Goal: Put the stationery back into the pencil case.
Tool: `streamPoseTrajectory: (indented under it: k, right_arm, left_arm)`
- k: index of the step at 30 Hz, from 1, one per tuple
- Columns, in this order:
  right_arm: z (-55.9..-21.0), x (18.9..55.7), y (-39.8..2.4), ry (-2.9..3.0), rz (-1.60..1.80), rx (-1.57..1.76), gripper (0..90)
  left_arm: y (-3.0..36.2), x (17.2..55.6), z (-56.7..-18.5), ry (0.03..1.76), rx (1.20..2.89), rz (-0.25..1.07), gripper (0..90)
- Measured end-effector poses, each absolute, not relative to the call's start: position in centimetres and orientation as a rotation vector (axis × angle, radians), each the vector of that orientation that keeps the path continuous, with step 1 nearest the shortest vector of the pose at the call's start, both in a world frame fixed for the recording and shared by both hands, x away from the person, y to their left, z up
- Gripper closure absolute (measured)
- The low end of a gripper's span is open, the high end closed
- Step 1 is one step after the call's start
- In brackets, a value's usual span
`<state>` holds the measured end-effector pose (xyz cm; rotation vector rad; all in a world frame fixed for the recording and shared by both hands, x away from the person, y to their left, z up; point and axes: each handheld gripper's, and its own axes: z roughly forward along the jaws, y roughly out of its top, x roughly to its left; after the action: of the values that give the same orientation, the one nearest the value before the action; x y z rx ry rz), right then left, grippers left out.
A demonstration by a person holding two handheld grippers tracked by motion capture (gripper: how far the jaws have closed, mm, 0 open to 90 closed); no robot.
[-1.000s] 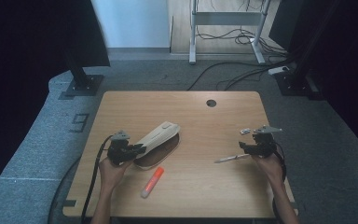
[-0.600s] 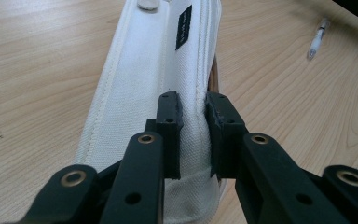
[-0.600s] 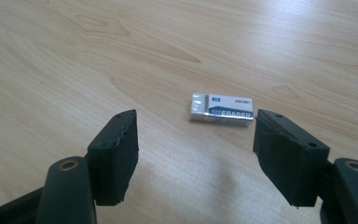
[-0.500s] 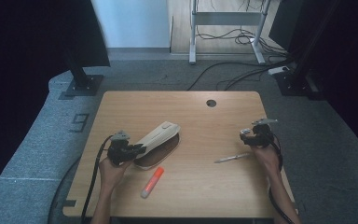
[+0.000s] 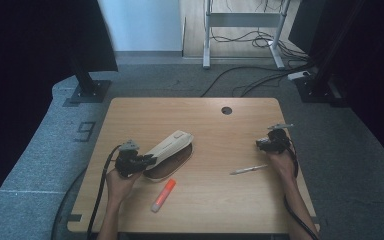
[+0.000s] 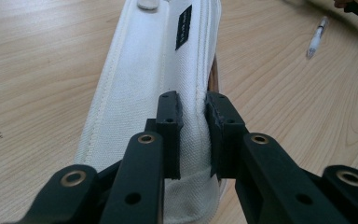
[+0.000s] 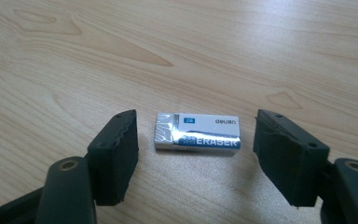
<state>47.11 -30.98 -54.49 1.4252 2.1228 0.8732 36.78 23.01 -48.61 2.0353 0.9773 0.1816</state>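
Moved farther up the table's right side, the right gripper (image 7: pixel 196 156) now straddles a small eraser (image 7: pixel 197 132), its jaws closing in but not yet touching it. Left gripper (image 6: pixel 193 135) hasn't budged, pinching the white pencil case's (image 6: pixel 154 88) flap near the left.

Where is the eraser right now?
In the right gripper view the eraser lies flat on the table, between the open jaws of the right gripper, touching neither.

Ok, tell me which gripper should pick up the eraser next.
Right. The right gripper has its open jaws either side of the eraser, not yet touching it. The left gripper is shut on the white pencil case.
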Motion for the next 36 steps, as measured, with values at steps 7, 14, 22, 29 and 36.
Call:
streamPoseTrajectory:
  k: [7,14,22,29,36]
  right_arm:
    - [-54.7,47.4,-31.2,2.119,0.892,1.443,36.6]
    - [-54.6,47.4,-31.2,2.118,0.902,1.453,46.2]
    - [-54.2,47.0,-31.2,2.120,0.905,1.461,46.6]
    - [-53.1,46.0,-30.4,2.140,0.941,1.428,46.7]
    - [-51.7,44.9,-29.1,2.189,0.993,1.374,46.7]
  left_arm:
    - [23.0,36.8,-48.6,0.976,2.036,0.181,76.4]
    - [23.0,36.8,-48.6,0.975,2.038,0.183,76.4]
    - [23.0,36.8,-48.6,0.976,2.037,0.183,76.4]
    - [23.0,36.7,-48.6,0.975,2.040,0.182,76.4]
    - [23.0,36.7,-48.5,0.975,2.040,0.182,76.4]
